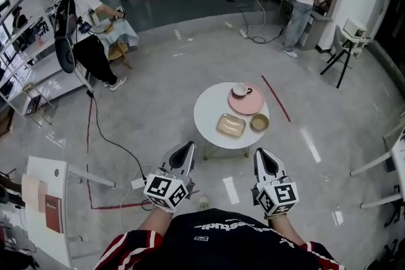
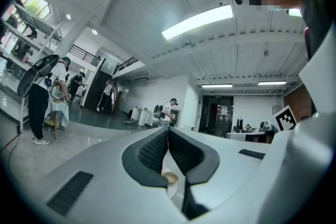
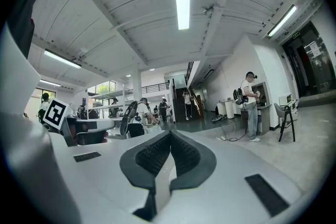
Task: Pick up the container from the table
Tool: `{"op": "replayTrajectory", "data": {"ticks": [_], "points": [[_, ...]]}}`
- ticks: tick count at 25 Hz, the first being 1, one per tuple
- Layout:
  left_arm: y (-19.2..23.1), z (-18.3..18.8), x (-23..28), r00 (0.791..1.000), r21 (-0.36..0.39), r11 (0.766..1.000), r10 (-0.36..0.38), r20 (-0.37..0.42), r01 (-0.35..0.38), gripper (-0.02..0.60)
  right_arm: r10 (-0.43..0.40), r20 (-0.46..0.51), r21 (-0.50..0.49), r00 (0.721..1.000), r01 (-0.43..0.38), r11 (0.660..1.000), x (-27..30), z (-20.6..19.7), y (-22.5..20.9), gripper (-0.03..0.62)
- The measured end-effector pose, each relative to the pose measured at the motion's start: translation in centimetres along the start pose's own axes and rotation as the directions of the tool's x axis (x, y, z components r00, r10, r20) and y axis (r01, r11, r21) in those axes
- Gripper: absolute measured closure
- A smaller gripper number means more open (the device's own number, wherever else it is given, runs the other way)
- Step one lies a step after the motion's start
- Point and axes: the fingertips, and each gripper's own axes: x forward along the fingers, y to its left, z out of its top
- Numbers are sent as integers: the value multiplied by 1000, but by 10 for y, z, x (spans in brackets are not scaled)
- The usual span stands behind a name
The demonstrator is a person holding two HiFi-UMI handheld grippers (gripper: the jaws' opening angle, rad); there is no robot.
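Container [image 1: 231, 125]: tan, shallow, rectangular. Lies on the round white counter [image 1: 209, 109], on the side nearest the person, just beside a small bowl [image 1: 259, 122] and a pink plate [image 1: 248, 102] bearing a cup [image 1: 240, 90].
Left claw [image 1: 187, 148]: jaws together, empty, apart from the counter.
Right claw [image 1: 262, 155]: the same.
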Motion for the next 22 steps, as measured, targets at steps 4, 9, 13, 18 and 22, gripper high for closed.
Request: {"op": "replayTrajectory", "data": {"ticks": [4,9,13,18,22], "points": [[20,3,17,1000,-2,1000,-21,-9,21,557,-19,-7,1,1000,19,1000,23,0,0,588],[44,10,32,998,2,998,-59,-19,59,557,-51,1,0,999,51,999,47,5,10,588],[62,14,38,996,6,996,-89,-25,90,557,-73,8,0,997,73,997,64,5,18,588],[77,15,49,992,3,993,-122,-33,122,557,-102,12,-2,995,102,995,79,5,23,588],[84,13,57,990,-9,991,-135,-35,135,557,-108,-8,-12,994,108,994,87,0,23,588]]}}
